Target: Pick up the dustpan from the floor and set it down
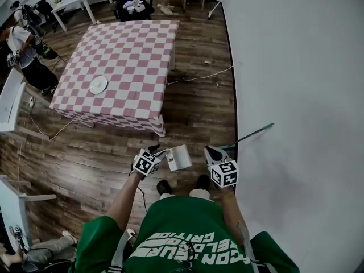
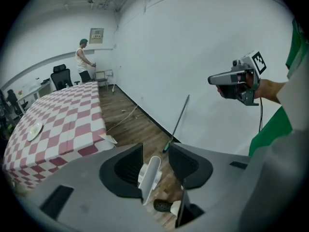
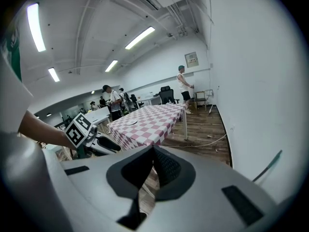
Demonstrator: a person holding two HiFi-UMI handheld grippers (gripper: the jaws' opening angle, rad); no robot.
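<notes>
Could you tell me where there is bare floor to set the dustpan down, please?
The floor between the checkered table and the wall is bare apart from a cable. It is crowded by the person's shoes and leaning stick.

White plastic dustpan [image 1: 180, 157] just beside left hand-held gripper [image 1: 157, 151] tip; right hand-held gripper [image 1: 211, 151] near it, not touching. Round white plate [image 1: 98, 85] rests on red-and-white checked counter [image 1: 136, 44].
</notes>
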